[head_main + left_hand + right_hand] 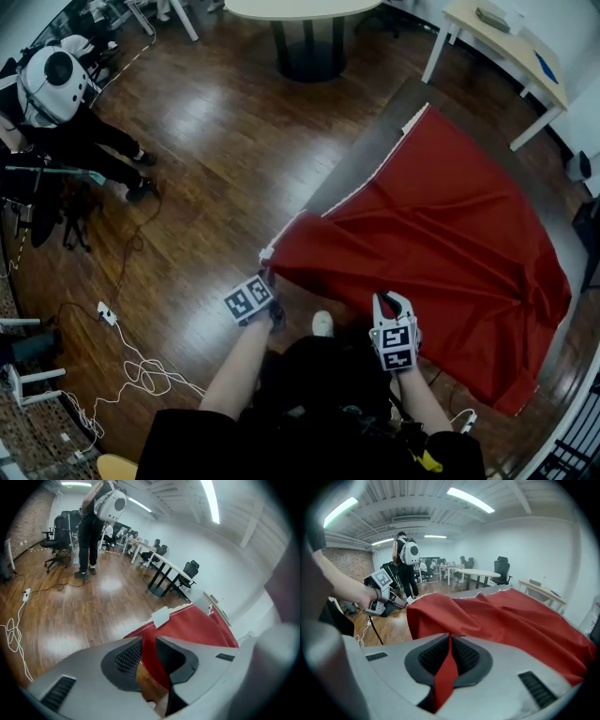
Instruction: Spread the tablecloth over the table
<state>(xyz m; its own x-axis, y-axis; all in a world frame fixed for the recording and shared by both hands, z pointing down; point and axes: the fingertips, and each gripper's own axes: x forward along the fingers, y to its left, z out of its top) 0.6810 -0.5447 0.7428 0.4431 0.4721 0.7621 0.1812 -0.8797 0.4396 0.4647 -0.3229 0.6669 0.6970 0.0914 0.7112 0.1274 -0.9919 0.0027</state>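
Tablecloth (511, 616) pinched (right gripper view only).

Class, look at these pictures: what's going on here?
A person with a gripper in each hand is spreading a red tablecloth over a dark table. The right gripper is shut on a fold of the cloth's near edge. The left gripper is at the near left corner, its jaws slightly apart with cloth running loosely between them. The cloth lies rumpled, and a strip along the table's left side is bare.
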